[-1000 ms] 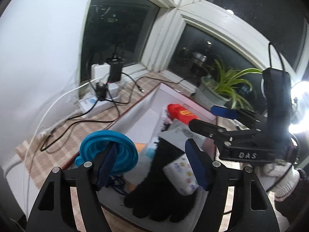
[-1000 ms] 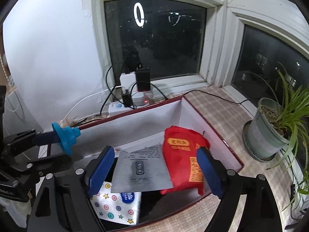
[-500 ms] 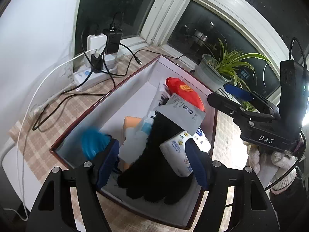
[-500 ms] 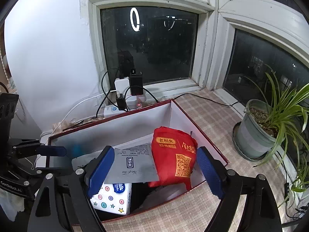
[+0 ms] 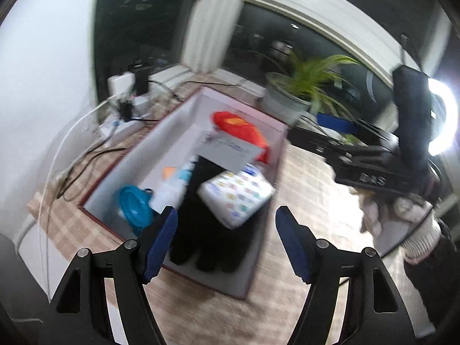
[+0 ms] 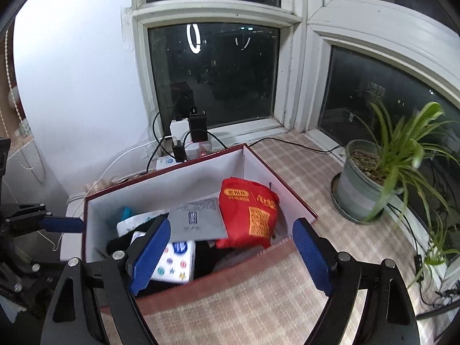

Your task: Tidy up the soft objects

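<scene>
An open box (image 6: 172, 184) with a dark red rim sits on the checked cloth. In it lie a red snack bag (image 6: 247, 212), a grey pouch (image 6: 198, 221), a patterned tissue pack (image 6: 175, 261), a black glove (image 5: 207, 230) and a blue coiled thing (image 5: 135, 204) in the near left corner. My left gripper (image 5: 227, 241) hovers open over the box's near end, nothing between its pads. My right gripper (image 6: 227, 253) is open above the box's front wall, also with nothing in it. A gloved hand (image 5: 402, 215) holds it.
A potted plant (image 6: 368, 184) stands right of the box. A power strip with chargers and trailing cables (image 6: 187, 146) lies behind it, against the wall under the window. A bright ring light (image 5: 442, 120) glares at the far right.
The blue coil that hung at my left gripper's finger has dropped into the box. Both grippers have drawn back and up from the box, still open.
</scene>
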{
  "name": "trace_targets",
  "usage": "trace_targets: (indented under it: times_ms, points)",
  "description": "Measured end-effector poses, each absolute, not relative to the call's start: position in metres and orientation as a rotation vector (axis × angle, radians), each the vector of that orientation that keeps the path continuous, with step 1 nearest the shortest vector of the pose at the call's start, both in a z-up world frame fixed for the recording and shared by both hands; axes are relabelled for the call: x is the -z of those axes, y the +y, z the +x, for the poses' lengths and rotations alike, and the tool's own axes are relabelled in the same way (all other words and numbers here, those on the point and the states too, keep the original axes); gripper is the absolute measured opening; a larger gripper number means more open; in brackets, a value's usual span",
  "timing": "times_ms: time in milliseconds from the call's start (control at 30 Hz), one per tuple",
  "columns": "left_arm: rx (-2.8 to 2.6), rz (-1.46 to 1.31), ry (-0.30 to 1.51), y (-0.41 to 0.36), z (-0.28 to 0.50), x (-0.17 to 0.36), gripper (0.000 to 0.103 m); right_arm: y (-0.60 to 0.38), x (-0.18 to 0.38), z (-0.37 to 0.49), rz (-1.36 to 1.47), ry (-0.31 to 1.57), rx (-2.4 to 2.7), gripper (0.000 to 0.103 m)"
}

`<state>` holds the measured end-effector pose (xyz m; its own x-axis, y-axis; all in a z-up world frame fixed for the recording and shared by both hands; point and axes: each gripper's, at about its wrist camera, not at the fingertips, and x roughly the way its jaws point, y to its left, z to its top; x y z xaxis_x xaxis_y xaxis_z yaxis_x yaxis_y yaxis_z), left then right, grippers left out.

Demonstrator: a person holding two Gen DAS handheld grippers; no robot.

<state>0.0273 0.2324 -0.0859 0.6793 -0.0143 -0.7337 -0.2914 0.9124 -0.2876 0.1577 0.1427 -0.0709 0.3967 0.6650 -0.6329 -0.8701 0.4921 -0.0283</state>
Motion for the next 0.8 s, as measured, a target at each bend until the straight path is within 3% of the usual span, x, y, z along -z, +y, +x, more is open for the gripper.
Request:
trace_targets:
  times_ms: [367, 433, 467, 800]
  points:
    - [-0.209, -0.088, 0.653, 0.152, -0.011, 0.025, 0.071, 0.061, 0.048, 0.121, -0.325, 0.56, -0.962, 0.084]
    - [-0.252, -0.027, 0.599, 0.139, -0.018, 0.014, 0.076, 0.047, 0.047, 0.116, -0.308, 0.558, -0.948, 0.084]
    - [-0.258, -0.014, 0.584, 0.135, -0.021, 0.01, 0.079, 0.036, 0.046, 0.114, -0.293, 0.56, -0.939, 0.084]
    - [-0.228, 0.069, 0.496, 0.087, -0.034, -0.007, 0.079, -0.055, 0.047, 0.096, -0.187, 0.583, -0.803, 0.084]
